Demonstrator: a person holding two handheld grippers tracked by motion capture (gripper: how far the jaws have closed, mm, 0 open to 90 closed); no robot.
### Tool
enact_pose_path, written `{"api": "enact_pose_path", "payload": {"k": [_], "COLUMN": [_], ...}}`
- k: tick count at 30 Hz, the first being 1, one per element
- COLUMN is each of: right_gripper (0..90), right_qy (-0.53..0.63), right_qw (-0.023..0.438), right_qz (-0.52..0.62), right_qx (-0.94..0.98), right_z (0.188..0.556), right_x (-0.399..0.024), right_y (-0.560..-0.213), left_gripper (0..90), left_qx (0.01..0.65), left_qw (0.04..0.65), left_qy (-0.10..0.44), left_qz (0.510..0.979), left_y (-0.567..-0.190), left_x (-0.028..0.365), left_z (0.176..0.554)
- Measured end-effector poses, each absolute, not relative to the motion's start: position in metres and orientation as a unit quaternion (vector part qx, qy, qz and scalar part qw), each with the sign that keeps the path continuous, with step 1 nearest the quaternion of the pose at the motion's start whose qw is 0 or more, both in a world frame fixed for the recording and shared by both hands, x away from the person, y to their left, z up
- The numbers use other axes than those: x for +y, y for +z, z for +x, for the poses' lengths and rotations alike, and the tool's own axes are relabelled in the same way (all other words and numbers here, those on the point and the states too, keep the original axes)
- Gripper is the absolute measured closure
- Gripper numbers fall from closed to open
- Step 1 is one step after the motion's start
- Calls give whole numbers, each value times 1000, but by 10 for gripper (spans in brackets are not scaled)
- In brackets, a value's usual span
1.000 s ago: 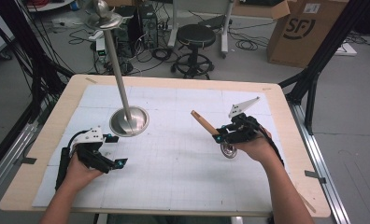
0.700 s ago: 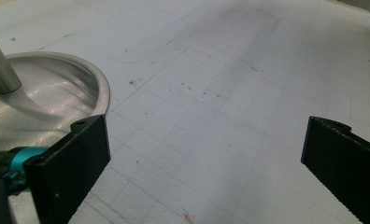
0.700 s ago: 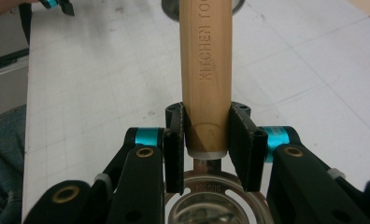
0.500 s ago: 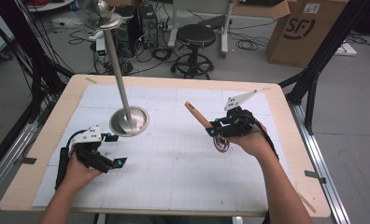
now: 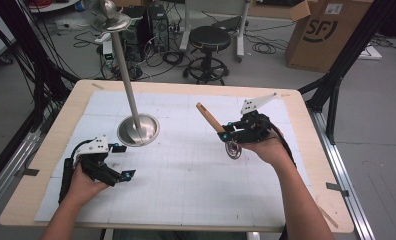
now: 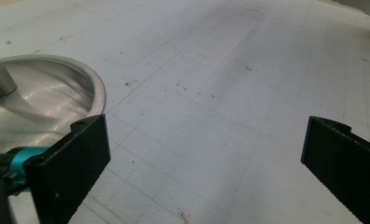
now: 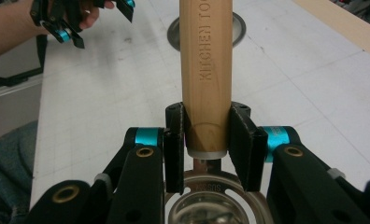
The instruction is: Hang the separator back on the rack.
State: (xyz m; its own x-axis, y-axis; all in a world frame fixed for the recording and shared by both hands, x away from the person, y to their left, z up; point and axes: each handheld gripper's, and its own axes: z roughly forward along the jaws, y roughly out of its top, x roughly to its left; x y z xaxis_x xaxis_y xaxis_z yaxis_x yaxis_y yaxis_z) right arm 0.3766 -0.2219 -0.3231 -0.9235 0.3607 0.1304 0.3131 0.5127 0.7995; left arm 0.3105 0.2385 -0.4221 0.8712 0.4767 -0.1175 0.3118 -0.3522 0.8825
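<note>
Wooden handle clamped in right tool, jaws tight on its lower end; right gripper view reads "KITCHEN TOO…" on it plus a round metal head below the jaws. High view shows that utensil held above the tabletop, right of centre, handle pointing far-left. Left tool near-left, low over the tabletop, jaws wide, nothing between them. Left gripper view puts the steel stand base just beside its left jaw; high view shows the pole rising far-left.
</note>
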Motion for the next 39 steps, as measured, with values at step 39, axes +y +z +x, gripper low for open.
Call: {"api": "enact_pose_path", "payload": {"k": [39], "right_gripper": [686], "right_qy": [533], "right_qw": [41], "right_qz": [134], "right_qx": [834], "right_z": [394], "right_x": [-173], "right_y": [-247], "left_gripper": [19], "left_qx": [248], "left_qw": [522], "left_qy": [88], "left_qz": [811], "left_y": [-418], "left_x": [244], "left_z": [308]}}
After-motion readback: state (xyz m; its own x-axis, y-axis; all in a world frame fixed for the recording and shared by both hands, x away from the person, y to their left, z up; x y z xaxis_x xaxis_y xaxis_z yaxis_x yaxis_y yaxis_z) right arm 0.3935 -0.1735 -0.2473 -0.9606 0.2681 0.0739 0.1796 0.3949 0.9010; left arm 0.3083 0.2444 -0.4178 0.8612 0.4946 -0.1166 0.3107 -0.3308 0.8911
